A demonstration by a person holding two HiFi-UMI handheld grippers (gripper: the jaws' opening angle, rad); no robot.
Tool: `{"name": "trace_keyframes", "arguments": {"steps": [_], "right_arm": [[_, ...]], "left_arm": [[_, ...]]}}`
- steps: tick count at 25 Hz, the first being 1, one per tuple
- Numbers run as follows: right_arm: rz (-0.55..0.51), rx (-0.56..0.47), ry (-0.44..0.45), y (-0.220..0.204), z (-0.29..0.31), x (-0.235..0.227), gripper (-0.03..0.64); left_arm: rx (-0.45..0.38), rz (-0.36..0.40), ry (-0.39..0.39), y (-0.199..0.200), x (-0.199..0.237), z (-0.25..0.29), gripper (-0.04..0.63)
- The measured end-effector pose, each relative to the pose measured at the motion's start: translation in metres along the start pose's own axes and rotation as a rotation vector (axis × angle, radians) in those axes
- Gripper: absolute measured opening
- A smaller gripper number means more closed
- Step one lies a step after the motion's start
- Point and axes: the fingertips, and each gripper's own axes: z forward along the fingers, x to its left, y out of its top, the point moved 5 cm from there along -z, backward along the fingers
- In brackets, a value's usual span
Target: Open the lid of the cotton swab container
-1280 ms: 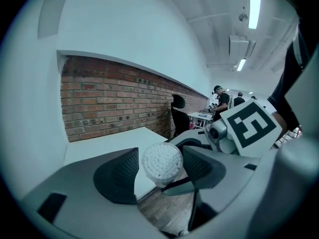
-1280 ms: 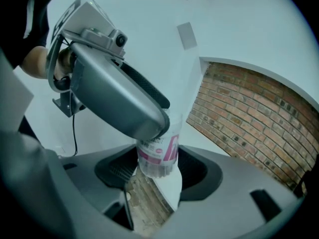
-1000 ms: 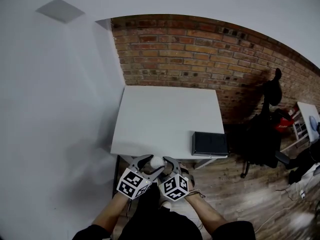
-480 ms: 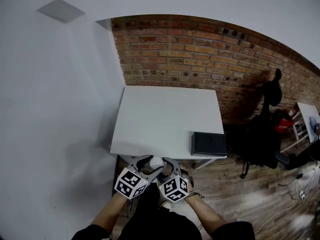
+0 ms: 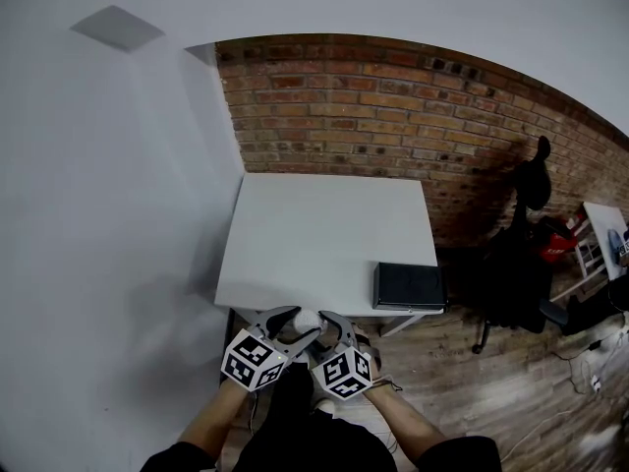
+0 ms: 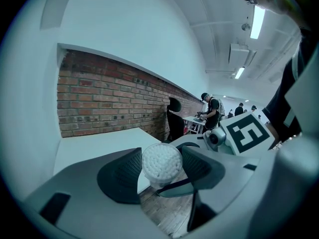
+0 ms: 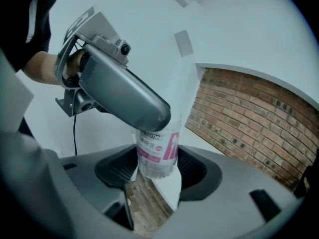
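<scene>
Both grippers are up close together, off the near edge of the white table (image 5: 324, 234), and the cotton swab container (image 5: 308, 321) sits right between them, in the air over the wooden floor (image 5: 472, 382). The left gripper (image 5: 292, 324) has its jaws closed in on the container's upper end, dark pads pressed to either side, and its own view looks straight at a round white cluster of swab tips. Whether the lid is on over them, I cannot tell. The right gripper (image 5: 329, 324) has its jaws drawn narrow around the lower body of the container, clear plastic with a pink label facing its camera. From there one grey jaw of the left gripper lies across the top of the container. A black box (image 5: 408, 285) sits at the table's near right corner, well apart from the grippers. Brick wall (image 5: 393, 116) runs behind the table.
</scene>
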Motion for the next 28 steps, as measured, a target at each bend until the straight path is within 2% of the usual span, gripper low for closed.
{"name": "trace_keyframes", "arguments": {"steps": [24,28], "right_arm": [[-0.020,-0.052,-0.015,0.002,-0.015,-0.001,0.255],[-0.011,-0.054,-0.020,-0.001,-0.016,0.000,0.252]], "left_arm": [[-0.035,-0.049,-0.065,0.008,-0.007,-0.004,0.259],[-0.062,-0.106,-0.103,0.007,-0.008,-0.007,0.258]]}}
